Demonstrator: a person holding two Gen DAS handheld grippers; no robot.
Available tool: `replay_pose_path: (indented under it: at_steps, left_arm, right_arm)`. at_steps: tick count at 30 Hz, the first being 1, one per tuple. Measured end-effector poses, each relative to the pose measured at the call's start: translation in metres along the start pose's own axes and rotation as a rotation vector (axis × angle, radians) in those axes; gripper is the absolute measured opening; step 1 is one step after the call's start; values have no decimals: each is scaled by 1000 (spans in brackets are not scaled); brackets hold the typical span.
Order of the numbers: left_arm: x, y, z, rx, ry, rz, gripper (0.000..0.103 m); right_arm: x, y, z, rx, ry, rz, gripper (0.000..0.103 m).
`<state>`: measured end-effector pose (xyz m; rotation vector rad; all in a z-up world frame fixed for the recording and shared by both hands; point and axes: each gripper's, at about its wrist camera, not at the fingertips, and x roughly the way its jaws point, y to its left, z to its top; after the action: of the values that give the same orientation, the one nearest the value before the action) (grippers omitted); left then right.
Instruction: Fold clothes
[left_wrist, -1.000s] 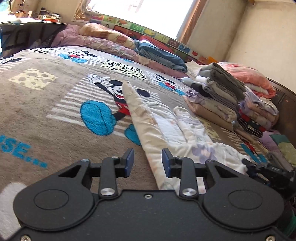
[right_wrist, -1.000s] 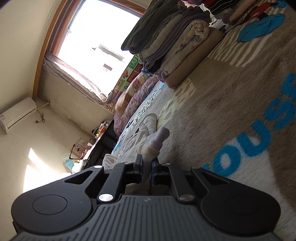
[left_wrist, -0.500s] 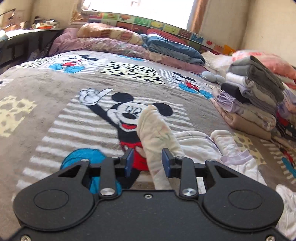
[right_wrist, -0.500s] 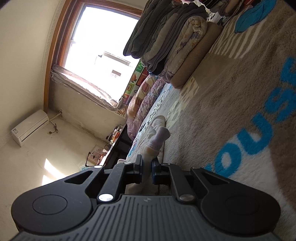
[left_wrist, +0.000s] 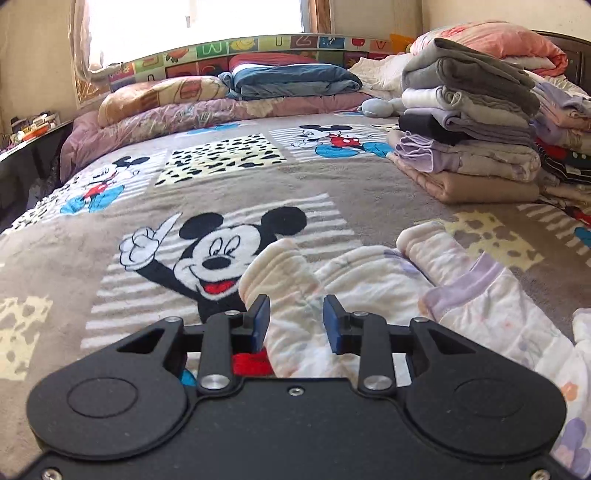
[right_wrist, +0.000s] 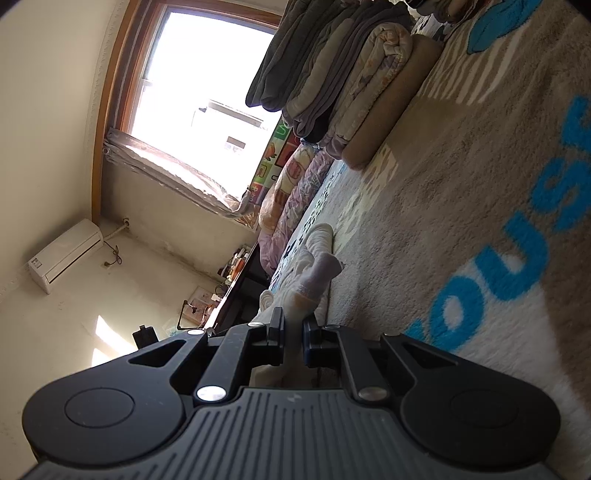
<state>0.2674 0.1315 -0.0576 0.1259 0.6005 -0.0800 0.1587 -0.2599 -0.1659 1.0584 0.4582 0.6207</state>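
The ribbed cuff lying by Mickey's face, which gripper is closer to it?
Left. The left gripper is open right behind the ribbed cuff, the cuff just past its fingertips. The right gripper is shut on another part of the same pale garment, farther from that cuff.

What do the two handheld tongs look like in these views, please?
The left tongs have a smooth matte black body with two round discs, silver screws and blue pads on the black fingers. The right tongs share that black shape and those silver screws, but their base is ribbed grey plastic with a small lightning mark. No cables, hands or sleeves show.
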Motion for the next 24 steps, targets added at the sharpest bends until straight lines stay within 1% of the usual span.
replay_pose_path:
  at_steps: [2,13,24]
  left_arm:
    - [10,-1,7,18,20,7,29]
    - [66,-13,1,-6,174,-17,28]
    - [12,-7,10,-47,116,-68,29]
  right_arm:
    - [0,0,0,0,0,-1,12]
    - [0,-2,-1,9,4,7,12]
    - [-1,-4,-1,10,-1,30,12]
